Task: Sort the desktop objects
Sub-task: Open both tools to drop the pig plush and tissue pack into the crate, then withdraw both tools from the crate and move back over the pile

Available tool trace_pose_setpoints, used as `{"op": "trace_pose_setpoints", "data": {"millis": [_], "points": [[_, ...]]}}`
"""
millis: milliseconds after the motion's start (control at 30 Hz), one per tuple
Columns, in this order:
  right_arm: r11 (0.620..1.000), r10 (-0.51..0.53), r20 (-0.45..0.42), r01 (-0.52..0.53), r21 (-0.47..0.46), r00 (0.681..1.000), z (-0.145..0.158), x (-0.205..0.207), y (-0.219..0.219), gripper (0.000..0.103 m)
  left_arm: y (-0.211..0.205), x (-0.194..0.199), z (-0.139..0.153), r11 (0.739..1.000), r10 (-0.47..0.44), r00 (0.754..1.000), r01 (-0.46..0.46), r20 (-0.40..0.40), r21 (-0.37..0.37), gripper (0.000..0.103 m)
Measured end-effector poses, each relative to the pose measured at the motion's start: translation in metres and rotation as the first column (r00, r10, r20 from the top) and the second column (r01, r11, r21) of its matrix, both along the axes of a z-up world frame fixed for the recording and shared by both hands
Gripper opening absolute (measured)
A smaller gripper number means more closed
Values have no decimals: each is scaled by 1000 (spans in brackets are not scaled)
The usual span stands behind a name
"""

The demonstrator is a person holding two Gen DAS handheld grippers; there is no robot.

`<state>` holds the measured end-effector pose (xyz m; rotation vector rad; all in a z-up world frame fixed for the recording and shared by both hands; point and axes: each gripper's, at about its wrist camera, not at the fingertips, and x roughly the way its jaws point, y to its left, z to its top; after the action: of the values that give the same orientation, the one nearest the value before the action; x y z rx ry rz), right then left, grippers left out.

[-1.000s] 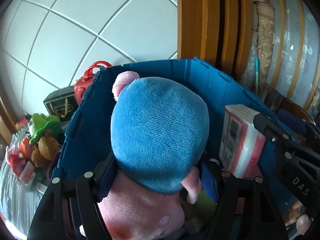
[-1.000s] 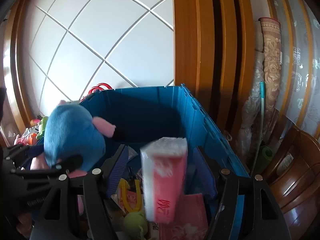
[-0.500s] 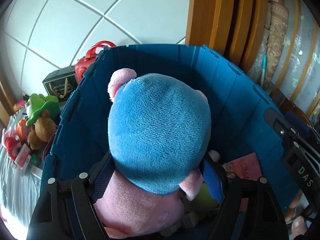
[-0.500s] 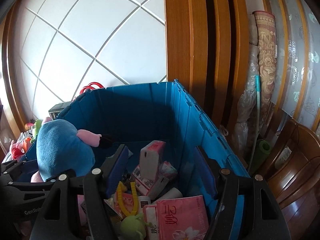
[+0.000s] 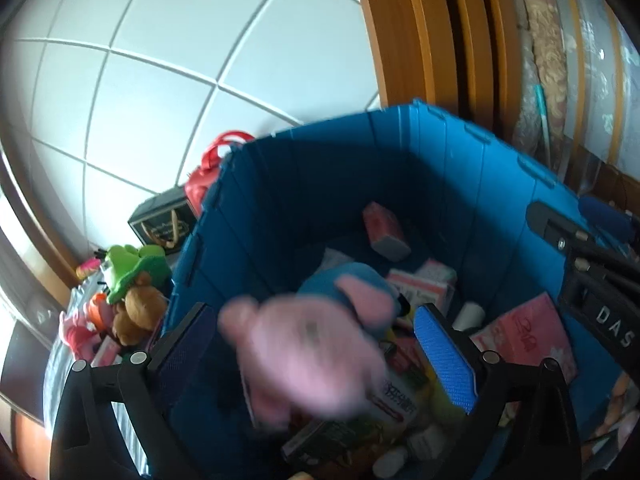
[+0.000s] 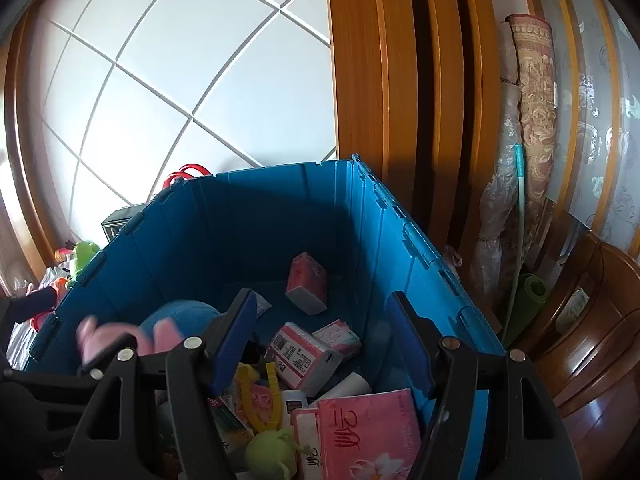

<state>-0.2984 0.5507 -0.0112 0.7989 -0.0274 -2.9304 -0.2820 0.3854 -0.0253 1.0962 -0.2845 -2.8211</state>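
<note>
A plush toy point(image 5: 304, 352) with a blue head and pink body drops, blurred, out of my left gripper point(image 5: 312, 320), whose jaws are opening and no longer touch it. It falls into the blue crate point(image 5: 320, 184), at the near left corner of the crate point(image 6: 256, 232) in the right wrist view, where the plush point(image 6: 176, 320) also shows. My right gripper point(image 6: 322, 304) hangs open over the crate with nothing between its pads. Pink tissue packs point(image 6: 306, 284) and a yellow clip point(image 6: 256, 400) lie inside.
Left of the crate, several plush toys point(image 5: 128, 280), a black box point(image 5: 160, 224) and a red handled item point(image 5: 204, 176) sit on the table. A wooden door frame point(image 6: 360, 100), a rolled rug point(image 6: 536, 100) and a wooden chair point(image 6: 592, 320) stand to the right.
The left jaws spread and the plush slipped down out of them into the crate. The tissue pack that was between the right fingers fell onto the crate's floor.
</note>
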Motion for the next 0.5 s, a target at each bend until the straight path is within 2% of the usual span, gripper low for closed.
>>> {"op": "trace_pose_setpoints", "data": {"millis": [167, 267, 333, 400, 500], "points": [[1000, 11, 7, -11, 6, 1000, 0, -1, -1, 67, -10, 17, 17, 999, -14, 998, 17, -53, 49, 101], [1000, 18, 8, -18, -4, 1000, 0, 0, 0, 67, -14, 27, 23, 999, -10, 996, 14, -84, 36, 101], [1000, 13, 4, -13, -4, 1000, 0, 2, 0, 74, -17, 28, 21, 999, -7, 997, 10, -77, 38, 101], [1000, 1, -2, -1, 5, 1000, 1, 4, -1, 86, -22, 29, 19, 999, -3, 998, 6, -69, 45, 101], [1000, 5, 1, -5, -2, 1000, 1, 7, -4, 87, -28, 30, 18, 999, 2, 998, 1, -63, 48, 101]]}}
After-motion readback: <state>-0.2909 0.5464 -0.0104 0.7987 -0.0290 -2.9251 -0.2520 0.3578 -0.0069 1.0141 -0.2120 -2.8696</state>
